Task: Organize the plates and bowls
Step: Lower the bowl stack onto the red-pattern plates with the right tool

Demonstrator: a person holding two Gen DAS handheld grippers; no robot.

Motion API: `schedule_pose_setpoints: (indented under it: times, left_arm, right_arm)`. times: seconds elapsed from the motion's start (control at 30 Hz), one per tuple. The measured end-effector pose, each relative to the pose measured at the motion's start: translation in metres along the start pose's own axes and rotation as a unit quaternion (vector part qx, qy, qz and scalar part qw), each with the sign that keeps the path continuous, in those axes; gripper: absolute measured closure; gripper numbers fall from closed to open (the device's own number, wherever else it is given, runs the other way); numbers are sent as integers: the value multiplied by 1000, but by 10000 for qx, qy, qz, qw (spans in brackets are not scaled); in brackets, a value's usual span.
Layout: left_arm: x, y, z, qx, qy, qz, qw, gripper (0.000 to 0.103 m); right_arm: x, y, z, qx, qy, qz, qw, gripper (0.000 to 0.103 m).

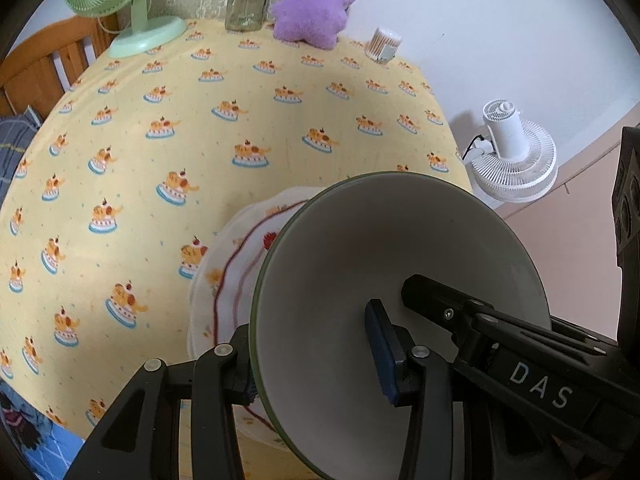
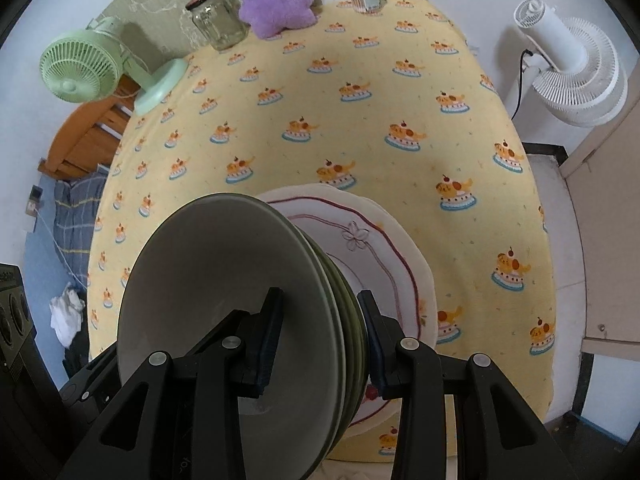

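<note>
A stack of grey bowls with green outsides (image 2: pixel 224 288) is held tilted above a white plate with red scalloped lines (image 2: pixel 384 256) that lies on the yellow tablecloth (image 2: pixel 360 128). My right gripper (image 2: pixel 320 340) is shut on the stack's rim, one finger inside, one outside. In the left wrist view my left gripper (image 1: pixel 316 360) is shut on the opposite rim of the bowls (image 1: pixel 384 264), with the plate (image 1: pixel 232 272) below. The right gripper's fingers (image 1: pixel 440 300) reach into the bowl from the right.
At the table's far edge stand a green fan (image 1: pixel 132 12), a glass jar (image 1: pixel 248 0), a purple plush toy (image 1: pixel 316 4) and a cotton swab box (image 1: pixel 384 44). A white floor fan (image 2: pixel 568 68) stands to the right. A wooden chair (image 1: pixel 44 68) is at the left.
</note>
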State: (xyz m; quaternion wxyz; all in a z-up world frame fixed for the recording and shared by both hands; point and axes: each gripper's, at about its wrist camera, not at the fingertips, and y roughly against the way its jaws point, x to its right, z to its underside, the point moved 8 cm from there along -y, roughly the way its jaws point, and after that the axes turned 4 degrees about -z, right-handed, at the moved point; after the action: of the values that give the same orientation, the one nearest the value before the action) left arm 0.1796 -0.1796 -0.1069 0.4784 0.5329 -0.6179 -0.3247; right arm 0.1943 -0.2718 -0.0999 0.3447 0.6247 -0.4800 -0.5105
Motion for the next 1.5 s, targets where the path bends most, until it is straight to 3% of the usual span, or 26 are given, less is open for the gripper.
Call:
schedule_pose_setpoints:
  times: [0.13, 0.53, 0.67, 0.8, 0.93, 1.17, 1.3, 1.5]
  left_arm:
    - [1, -9, 2, -118, 63, -26, 9999, 60]
    - [-2, -9, -5, 59, 161, -260, 9995, 58]
    - [-9, -4, -1, 176, 230, -632, 9976, 38]
    - [-14, 1, 6, 218, 325, -697, 9968, 30]
    - [-14, 9, 7, 320, 178, -657, 9972, 21]
    - [-14, 36, -3, 651, -328, -523, 9960, 16]
    - [-21, 58, -8, 994, -618, -501, 9919, 16]
    - [-47, 86, -7, 1567, -1150, -652, 9788, 16]
  right_arm:
    - [9, -7, 1, -120, -17, 16, 9999, 62]
    - [9, -13, -10, 0, 155, -101, 9998, 62]
    - [9, -10, -9, 137, 323, -111, 9993, 57]
    - [16, -5, -6, 277, 403, 127, 9987, 38]
    - [20, 4, -2, 461, 328, 241, 9981, 28]
    - [6, 32, 1, 972, 352, 581, 9929, 27]
    - [-9, 53, 4, 1391, 391, 831, 9860, 27]
    - [-35, 69, 22, 1903, 171, 1033, 9761, 27]
